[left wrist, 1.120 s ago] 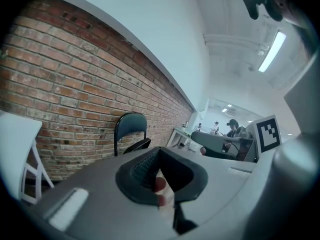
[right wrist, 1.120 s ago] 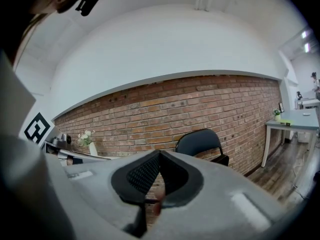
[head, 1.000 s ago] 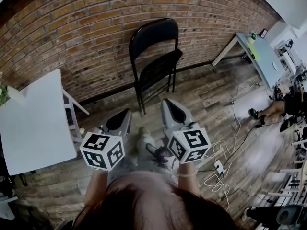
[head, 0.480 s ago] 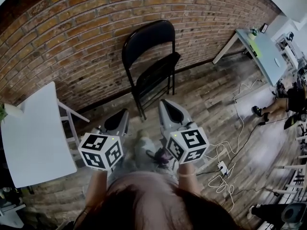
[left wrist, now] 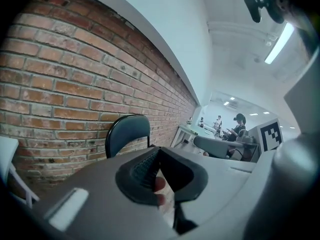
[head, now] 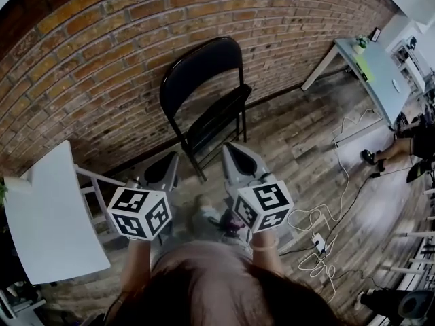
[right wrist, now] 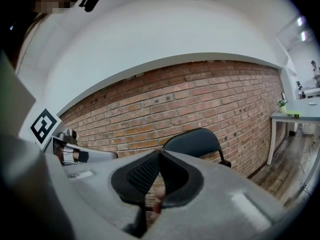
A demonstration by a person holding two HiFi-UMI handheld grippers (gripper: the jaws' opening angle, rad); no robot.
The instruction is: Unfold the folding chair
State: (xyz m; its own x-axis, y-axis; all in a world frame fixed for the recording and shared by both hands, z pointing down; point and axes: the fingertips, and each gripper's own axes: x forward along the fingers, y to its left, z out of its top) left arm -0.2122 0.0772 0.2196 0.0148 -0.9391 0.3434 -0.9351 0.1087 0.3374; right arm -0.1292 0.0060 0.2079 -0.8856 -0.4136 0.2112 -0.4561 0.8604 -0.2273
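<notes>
We are holding both grippers out in front of us over the brown plank floor (head: 306, 138), and neither one is touching anything. The left gripper (head: 170, 160) is showing its dark ribbed fingers (left wrist: 142, 169) pressed together with nothing between them, and the right gripper (head: 234, 151) is doing the same, its fingers (right wrist: 142, 176) shut on empty air. The black metal folding chair with the rounded backrest (head: 204, 90) is standing on the floor close to the red brick wall (head: 102, 53), its seat tipped steeply up towards the backrest, so we are judging it not yet unfolded. Whether the frame is leaning on the bricks we cannot tell. The chair is lying straight ahead of the fingers, apart from both, with its long axis running upright from the feet to the curved top rail. In the head view it is sitting between the two grippers and a little towards the right one, so we are reading the right hand as the nearer to the seat's front edge, and the left hand as better placed for the backrest tube on that side. A white rectangular tabletop (head: 47, 216) is standing off to our left, well apart from the chair.
</notes>
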